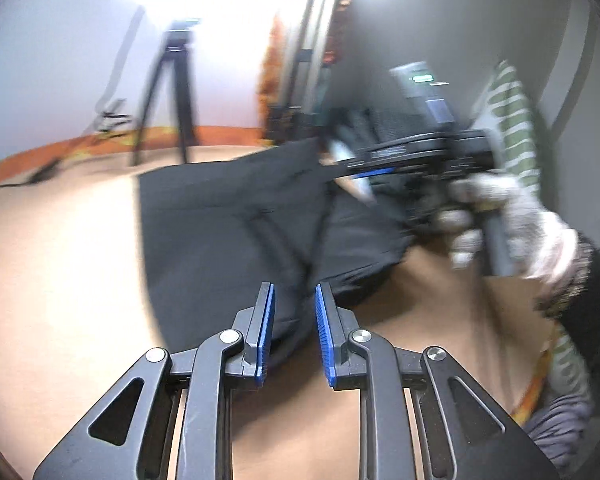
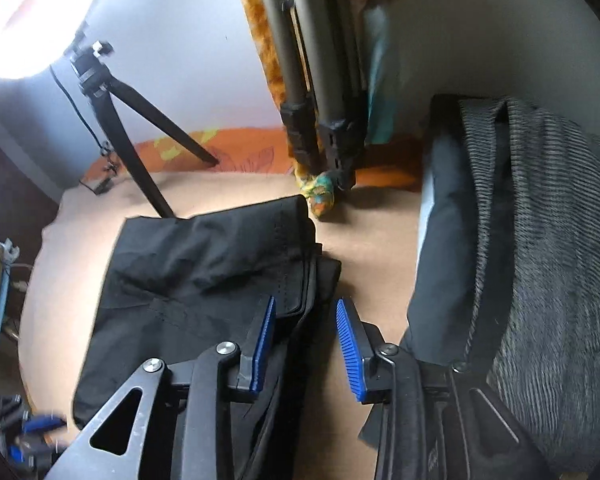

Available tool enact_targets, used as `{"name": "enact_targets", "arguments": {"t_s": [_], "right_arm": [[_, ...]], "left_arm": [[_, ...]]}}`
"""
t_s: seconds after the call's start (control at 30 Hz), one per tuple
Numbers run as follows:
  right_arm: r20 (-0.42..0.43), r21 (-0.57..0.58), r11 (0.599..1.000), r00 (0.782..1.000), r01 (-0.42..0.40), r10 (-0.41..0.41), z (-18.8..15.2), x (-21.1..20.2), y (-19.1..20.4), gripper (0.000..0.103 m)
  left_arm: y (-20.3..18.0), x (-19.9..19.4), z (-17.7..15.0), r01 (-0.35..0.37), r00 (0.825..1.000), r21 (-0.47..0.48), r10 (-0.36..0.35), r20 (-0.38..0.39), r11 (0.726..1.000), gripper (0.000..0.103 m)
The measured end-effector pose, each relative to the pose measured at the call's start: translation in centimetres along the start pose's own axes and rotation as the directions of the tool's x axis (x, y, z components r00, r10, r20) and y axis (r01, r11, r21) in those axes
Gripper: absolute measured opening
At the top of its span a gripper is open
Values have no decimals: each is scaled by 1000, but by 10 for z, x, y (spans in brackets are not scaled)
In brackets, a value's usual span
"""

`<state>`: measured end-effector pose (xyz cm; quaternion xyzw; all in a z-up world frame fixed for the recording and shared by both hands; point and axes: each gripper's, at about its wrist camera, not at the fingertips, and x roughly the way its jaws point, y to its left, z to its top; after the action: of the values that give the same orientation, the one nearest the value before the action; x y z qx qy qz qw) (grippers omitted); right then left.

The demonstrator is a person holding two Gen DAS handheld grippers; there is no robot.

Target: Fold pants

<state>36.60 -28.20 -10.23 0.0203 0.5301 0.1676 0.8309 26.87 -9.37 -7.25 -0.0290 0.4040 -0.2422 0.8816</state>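
Black pants (image 1: 220, 216) lie folded in layers on a tan surface (image 1: 60, 260). My left gripper (image 1: 294, 292) hovers over their near edge with its blue pads apart; dark fabric shows below the gap and nothing is pinched. A gloved hand (image 1: 512, 220) holds the other gripper's body, blurred, over the pants' right side. In the right wrist view the pants (image 2: 188, 272) fill the centre left. My right gripper (image 2: 306, 304) stands open over their stacked right edge, with its left finger above the cloth and its right finger above bare surface.
A black tripod (image 2: 116, 128) and a grey tripod (image 2: 312, 80) stand at the far edge, beside orange patterned cloth (image 2: 236, 148). A grey ribbed garment (image 2: 548, 248) over dark padding rises at the right. Bare tan surface (image 2: 372, 240) lies between it and the pants.
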Motion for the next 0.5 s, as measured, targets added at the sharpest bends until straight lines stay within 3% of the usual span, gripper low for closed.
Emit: {"name": "enact_targets", "arguments": {"t_s": [0.13, 0.23, 0.5], "right_arm": [[57, -92, 995, 997, -42, 47, -23, -25, 26, 35], [45, -171, 981, 994, -86, 95, -36, -31, 49, 35], [-14, -238, 954, 983, -181, 183, -16, -23, 109, 30]], "left_arm": [[26, 11, -5, -61, 997, 4, 61, -39, 998, 19], [34, 23, -10, -66, 996, 12, 67, -63, 998, 19], [38, 35, -19, -51, 996, -6, 51, -69, 999, 19]]}}
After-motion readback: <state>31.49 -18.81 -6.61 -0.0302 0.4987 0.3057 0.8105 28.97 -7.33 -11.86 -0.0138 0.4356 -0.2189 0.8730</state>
